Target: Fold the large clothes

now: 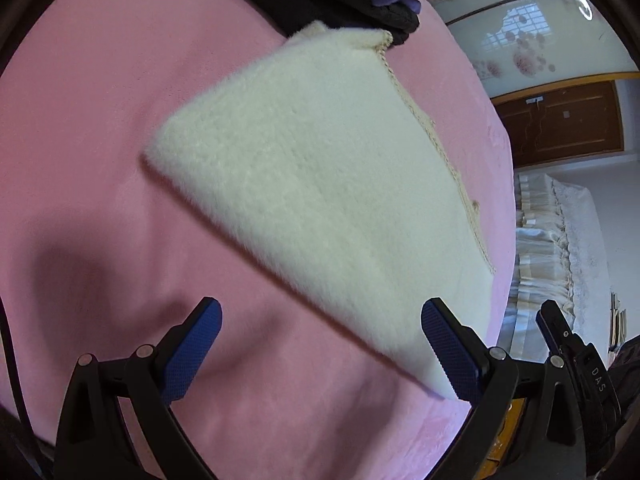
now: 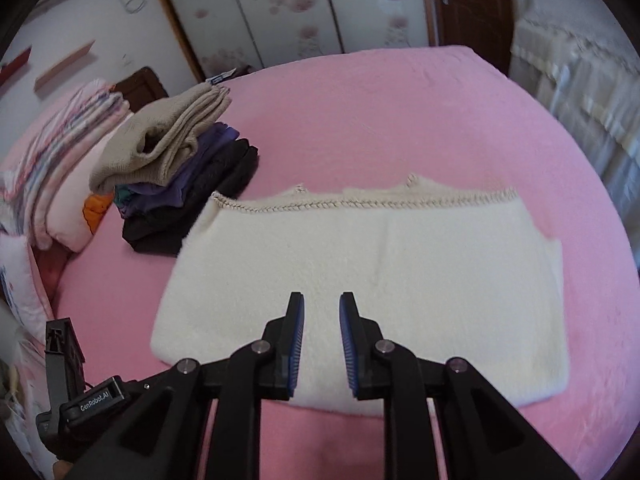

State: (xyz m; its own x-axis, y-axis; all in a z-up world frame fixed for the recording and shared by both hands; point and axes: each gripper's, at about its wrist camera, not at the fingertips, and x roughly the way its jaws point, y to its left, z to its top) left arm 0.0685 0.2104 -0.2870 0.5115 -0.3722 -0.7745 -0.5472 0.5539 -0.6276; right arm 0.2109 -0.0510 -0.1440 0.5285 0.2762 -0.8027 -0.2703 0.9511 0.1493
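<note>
Pink bedsheet [image 2: 400,112], folded cream sweater [image 2: 360,272], clothes stack [image 2: 180,176], floral wardrobe doors [image 2: 280,4], both tools [image 1: 320,344] [image 2: 322,344] parted, empty

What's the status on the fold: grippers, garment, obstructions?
Left gripper open, right gripper narrowly open, both empty. White fleece garment folded flat on pink bed. Stack of folded clothes beside it, not in the way.

**A bedroom in a home**

A wide bed under a pink fleecy sheet [image 2: 400,120] fills the room. At its far left lie striped pink folded quilts and pillows [image 2: 68,152], with a stack of folded beige, purple and black clothes [image 2: 180,176] beside them. Behind the bed stand pale sliding wardrobe doors printed with pink blossoms [image 2: 280,4]. A brown wooden door [image 1: 560,124] and cream lace-trimmed furniture covers [image 1: 560,240] stand to the right.
</note>
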